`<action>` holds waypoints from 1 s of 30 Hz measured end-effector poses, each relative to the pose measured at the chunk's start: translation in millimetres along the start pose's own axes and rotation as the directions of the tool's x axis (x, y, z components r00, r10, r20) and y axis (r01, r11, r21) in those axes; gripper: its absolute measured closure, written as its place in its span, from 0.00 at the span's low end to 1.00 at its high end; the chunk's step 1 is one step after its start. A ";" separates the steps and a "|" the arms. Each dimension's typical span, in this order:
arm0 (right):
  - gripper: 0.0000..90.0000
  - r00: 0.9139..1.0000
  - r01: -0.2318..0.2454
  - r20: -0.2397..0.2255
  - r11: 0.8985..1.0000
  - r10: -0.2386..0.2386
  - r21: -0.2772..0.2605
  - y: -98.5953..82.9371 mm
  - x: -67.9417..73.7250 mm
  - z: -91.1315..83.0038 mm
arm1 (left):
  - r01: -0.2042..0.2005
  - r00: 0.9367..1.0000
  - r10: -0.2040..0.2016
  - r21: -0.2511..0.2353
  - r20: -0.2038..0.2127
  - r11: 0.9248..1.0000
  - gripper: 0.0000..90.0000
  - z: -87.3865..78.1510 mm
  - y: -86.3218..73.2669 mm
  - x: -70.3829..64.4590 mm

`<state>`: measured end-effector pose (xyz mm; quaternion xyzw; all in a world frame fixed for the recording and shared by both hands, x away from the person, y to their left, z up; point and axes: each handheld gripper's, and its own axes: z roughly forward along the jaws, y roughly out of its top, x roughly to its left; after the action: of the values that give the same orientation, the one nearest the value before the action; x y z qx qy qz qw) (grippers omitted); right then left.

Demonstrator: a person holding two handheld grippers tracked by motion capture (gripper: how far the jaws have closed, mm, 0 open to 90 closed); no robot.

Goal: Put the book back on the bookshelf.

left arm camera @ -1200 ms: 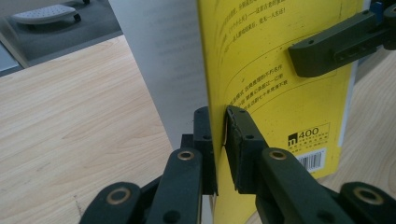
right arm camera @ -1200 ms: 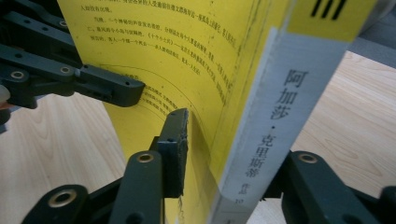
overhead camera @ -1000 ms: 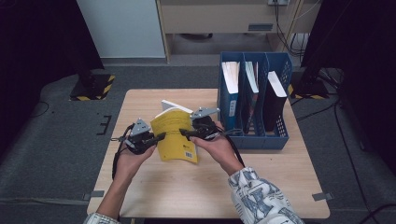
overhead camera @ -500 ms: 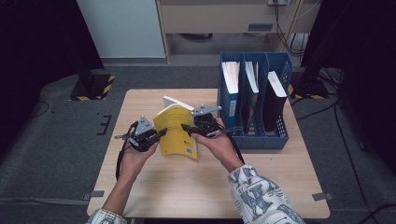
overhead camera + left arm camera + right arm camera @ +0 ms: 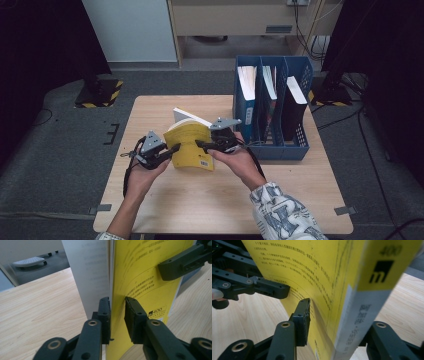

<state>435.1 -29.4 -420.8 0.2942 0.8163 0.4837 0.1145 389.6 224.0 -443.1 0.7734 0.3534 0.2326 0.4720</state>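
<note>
While both hand-held grippers stay clamped, yellow book barely shifted

A yellow book is standing open-edged above the middle of the table, with the left gripper and the right gripper meeting it from either side. A blue file rack holding books is sitting near the table's far right corner.
</note>
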 end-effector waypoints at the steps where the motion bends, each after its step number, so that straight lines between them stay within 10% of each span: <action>1: 0.63 1.000 0.002 -0.003 1.000 -0.002 -0.001 -0.7 0.2 -1.3 | 0.003 1.000 -0.003 -0.005 0.001 1.000 0.79 -1.0 -1.5 -0.6; 30: 0.64 0.996 0.063 -0.054 0.998 -0.064 -0.020 21.1 21.4 -12.5 | 0.071 0.991 -0.066 0.037 -0.113 0.997 0.65 18.8 -21.9 3.1</action>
<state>419.9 -18.2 -394.2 0.2535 0.8237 0.4951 0.1100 397.5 222.4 -471.0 0.7561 0.4101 0.2519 0.4435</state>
